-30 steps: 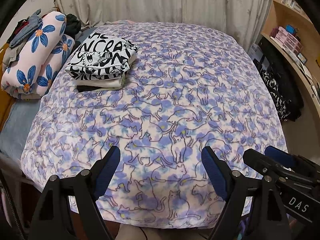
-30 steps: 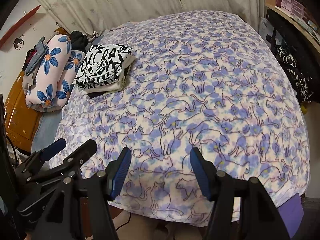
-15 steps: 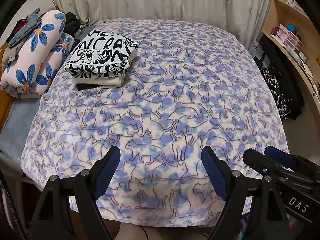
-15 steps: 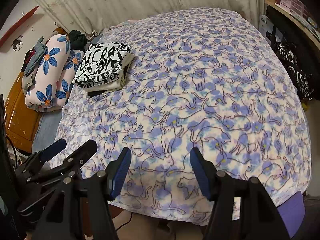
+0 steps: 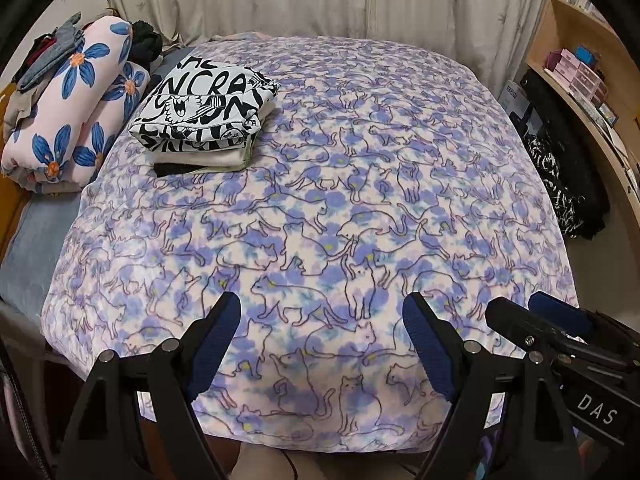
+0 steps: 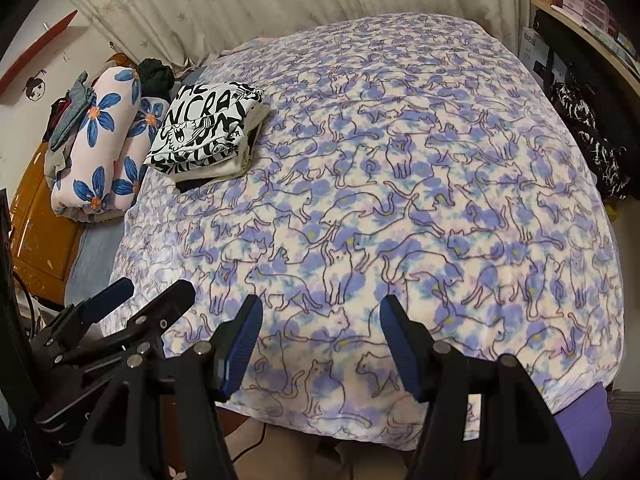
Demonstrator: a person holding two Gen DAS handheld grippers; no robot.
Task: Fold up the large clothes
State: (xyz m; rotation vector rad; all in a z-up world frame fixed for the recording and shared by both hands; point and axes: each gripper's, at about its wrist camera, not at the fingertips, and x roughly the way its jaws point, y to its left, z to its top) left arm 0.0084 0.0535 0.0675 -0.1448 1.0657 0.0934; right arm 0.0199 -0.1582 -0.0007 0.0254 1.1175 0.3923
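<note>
A cat-print purple blanket [image 5: 360, 200] [image 6: 400, 200] lies spread flat over the bed. At its far left sits a stack of folded clothes [image 5: 204, 112] [image 6: 204, 132], with a black-and-white lettered garment on top. My left gripper [image 5: 322, 320] hovers open above the blanket's near edge, nothing between its blue pads. My right gripper [image 6: 320, 320] hovers open just to the right of it, also holding nothing. Each gripper shows at the edge of the other's view: the right gripper [image 5: 540, 320] and the left gripper [image 6: 120, 300].
Rolled pink bedding with blue flowers [image 5: 72, 112] [image 6: 100, 152] lies left of the stack, loose dark clothes on top. A wooden shelf with small boxes [image 5: 580, 76] and a black patterned bag [image 5: 560, 168] stand to the right. An orange cabinet [image 6: 36, 216] is at the left, curtains [image 5: 320, 0] behind.
Almost nothing differs. The right wrist view has drifted slightly over the blanket. Both grippers stay open with nothing in them, and the clothes stack has not moved.
</note>
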